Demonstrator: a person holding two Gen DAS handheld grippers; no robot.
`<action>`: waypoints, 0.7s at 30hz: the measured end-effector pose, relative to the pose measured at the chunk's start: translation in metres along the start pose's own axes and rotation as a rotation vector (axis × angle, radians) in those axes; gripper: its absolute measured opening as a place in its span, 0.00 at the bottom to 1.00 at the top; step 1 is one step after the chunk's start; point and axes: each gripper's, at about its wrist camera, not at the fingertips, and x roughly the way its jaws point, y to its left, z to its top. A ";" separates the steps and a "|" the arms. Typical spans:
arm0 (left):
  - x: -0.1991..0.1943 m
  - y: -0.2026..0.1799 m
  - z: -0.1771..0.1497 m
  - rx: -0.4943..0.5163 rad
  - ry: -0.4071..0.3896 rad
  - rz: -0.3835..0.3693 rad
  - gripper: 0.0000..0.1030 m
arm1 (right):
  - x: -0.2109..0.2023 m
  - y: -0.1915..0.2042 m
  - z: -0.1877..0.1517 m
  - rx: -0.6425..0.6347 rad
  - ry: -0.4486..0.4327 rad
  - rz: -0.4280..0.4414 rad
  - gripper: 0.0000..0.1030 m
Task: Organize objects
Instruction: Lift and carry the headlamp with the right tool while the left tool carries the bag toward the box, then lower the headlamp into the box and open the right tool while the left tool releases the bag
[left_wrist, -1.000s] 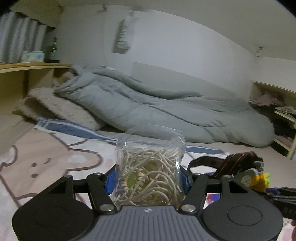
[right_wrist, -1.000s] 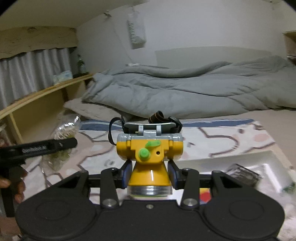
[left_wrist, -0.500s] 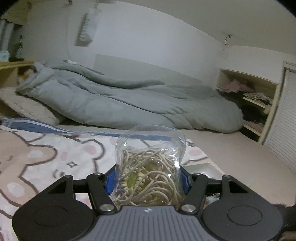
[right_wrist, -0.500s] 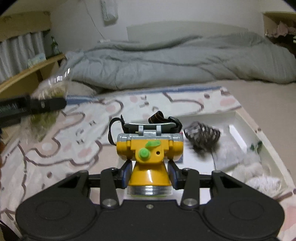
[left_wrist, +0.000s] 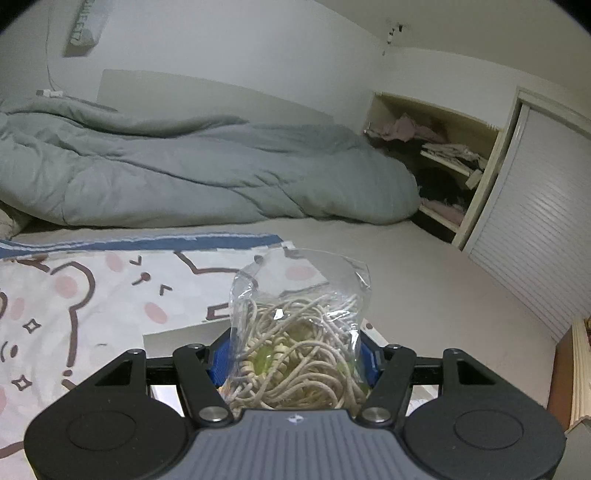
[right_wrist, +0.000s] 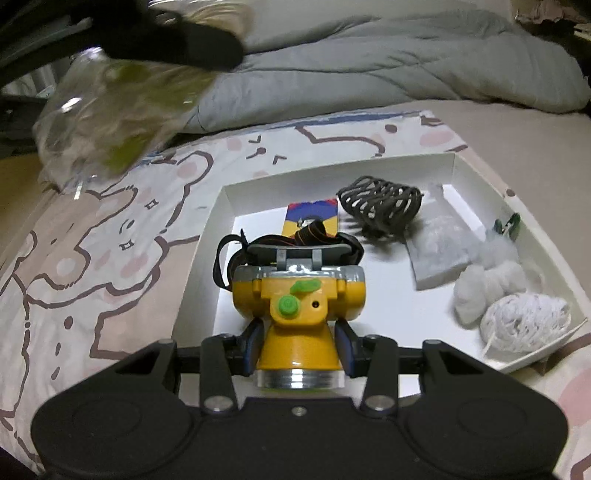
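Left hand-held gripper: your blue pads are clamped on both sides of a clear plastic bag of cord; the bag stands upright between them, its open top crumpled above the pads.
Left pose: you hold it tilted somewhat downward, above the bear-print sheet and the near corner of the white tray, pointing toward the grey duvet and the open closet shelves.
Left seen from the right camera: the bag of cord appears blurred at upper left, with a dark finger of your left tool across its top; it hangs in the air above the sheet, left of the tray.
Right hand-held gripper: closed on the narrow yellow neck of a headlamp; pads press on both sides, lens ring toward the camera, green button on top.
Right pose: you aim it steeply downward, over the left half of the tray.
Headlamp strap: black with orange stripe, bunched behind the lamp body, over the tray floor.
Tray contents: a colourful card behind the strap; a dark coiled cord bundle right of it; a small clear packet; white fluffy balls; a white string bundle at the near right corner; a small green clip by the right wall.
Tray location: on the bear-print sheet of the bed, with the grey duvet behind.
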 end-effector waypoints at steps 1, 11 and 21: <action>0.002 0.000 0.000 -0.002 0.005 0.004 0.63 | 0.001 0.000 0.000 0.000 0.005 0.004 0.42; 0.024 0.000 -0.005 0.006 0.060 0.022 0.63 | -0.016 -0.010 0.003 0.039 -0.032 0.064 0.66; 0.064 -0.006 -0.029 -0.157 0.160 -0.088 0.63 | -0.061 -0.059 0.002 0.122 -0.105 -0.003 0.66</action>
